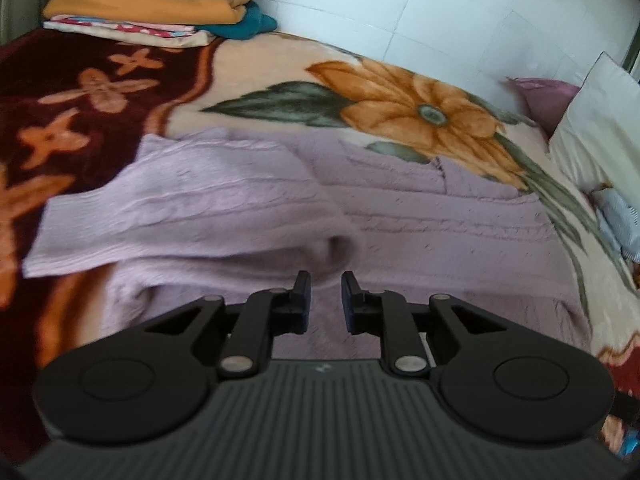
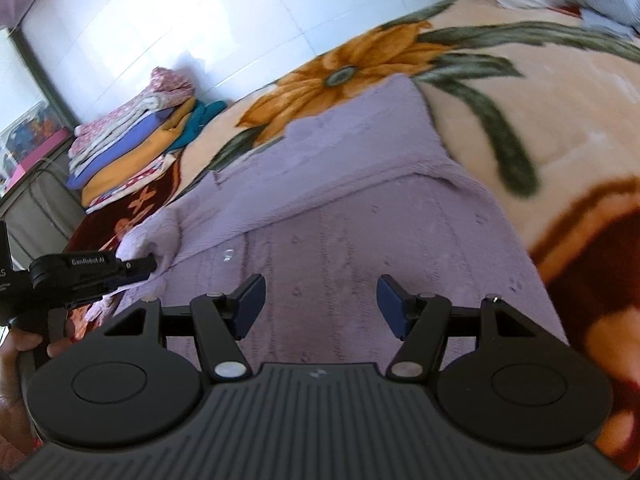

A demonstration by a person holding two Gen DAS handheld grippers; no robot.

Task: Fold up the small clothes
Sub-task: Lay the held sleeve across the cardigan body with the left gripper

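A lilac knitted sweater (image 1: 420, 232) lies spread on the flowered blanket (image 1: 280, 64). One sleeve (image 1: 168, 212) is folded across the body toward the left. My left gripper (image 1: 326, 294) hovers low over the sweater's near part with a narrow gap between its fingers and nothing in it. In the right wrist view the sweater (image 2: 360, 208) fills the middle, with a flap folded over its far part. My right gripper (image 2: 320, 304) is open and empty just above the fabric. The left gripper (image 2: 150, 266) shows at the left, its tips at a raised bunch of the sweater's edge.
A pile of folded clothes (image 1: 152, 0) stands at the blanket's far left, against the white tiled wall (image 1: 440, 8); it also shows in the right wrist view (image 2: 136, 148). Pillows (image 1: 596, 128) and a pale blue cloth (image 1: 616, 220) lie at the right.
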